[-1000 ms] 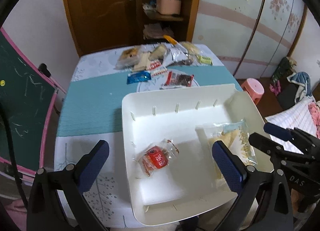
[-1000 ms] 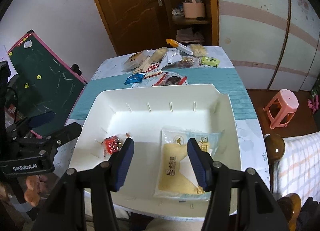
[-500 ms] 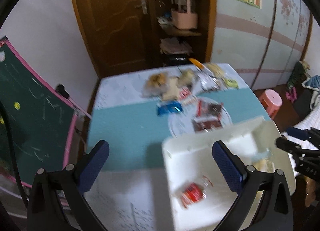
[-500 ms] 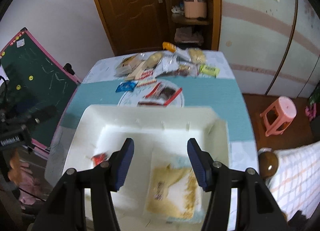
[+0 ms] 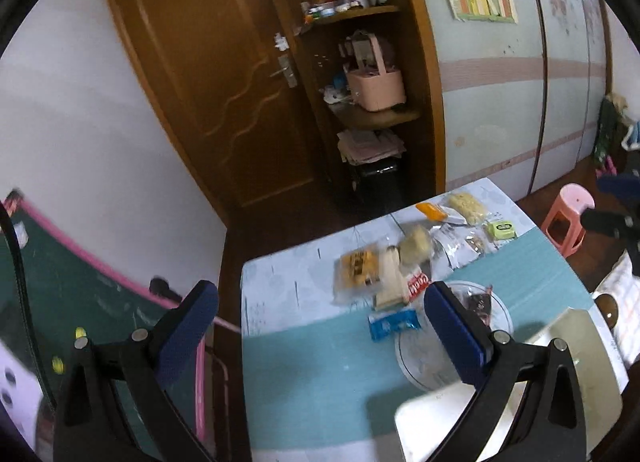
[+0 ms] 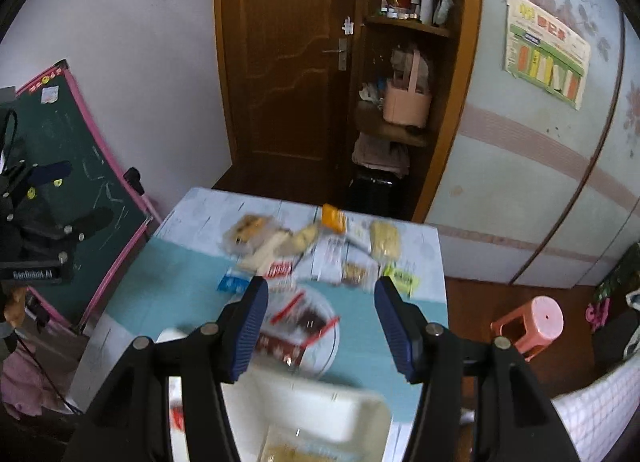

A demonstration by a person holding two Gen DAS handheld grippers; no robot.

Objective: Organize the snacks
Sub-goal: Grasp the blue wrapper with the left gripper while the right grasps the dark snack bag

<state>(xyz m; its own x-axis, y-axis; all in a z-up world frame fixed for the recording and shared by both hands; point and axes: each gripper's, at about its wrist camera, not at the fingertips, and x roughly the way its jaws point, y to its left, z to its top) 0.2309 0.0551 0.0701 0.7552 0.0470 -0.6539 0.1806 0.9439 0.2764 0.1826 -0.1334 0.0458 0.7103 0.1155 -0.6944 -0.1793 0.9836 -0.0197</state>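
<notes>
Both grippers have lifted away from the white tray and now look toward the far end of the desk; a second ago they hung low over the tray with its inside filling the view, and now only its near rim shows at the bottom. The left gripper (image 5: pixel 320 326) has its jaws wide apart with nothing between them, and the right gripper (image 6: pixel 318 326) also stands open and empty, its opening unchanged. The desk (image 5: pixel 304 362) carries a teal cloth, and the white tray (image 6: pixel 320 406) sits at its near end, holding a pale yellow packet (image 6: pixel 288 454) and a small red packet (image 6: pixel 176 418), both only partly in view. This suggests that two snacks are already sorted and the hands go for the next ones. Beyond the tray stands a glass plate (image 6: pixel 324 350) with a dark snack in a red-edged wrapper (image 6: pixel 300 322). Further away lies the loose pile of snacks (image 6: pixel 320 246), with a blue packet (image 5: pixel 394 324) at its near left side and a green packet (image 5: pixel 502 229) at its right. Probably the plate's snack or the blue packet is next, because they are nearest. The pictures are blurred, so small details of the wrappers I cannot tell.
</notes>
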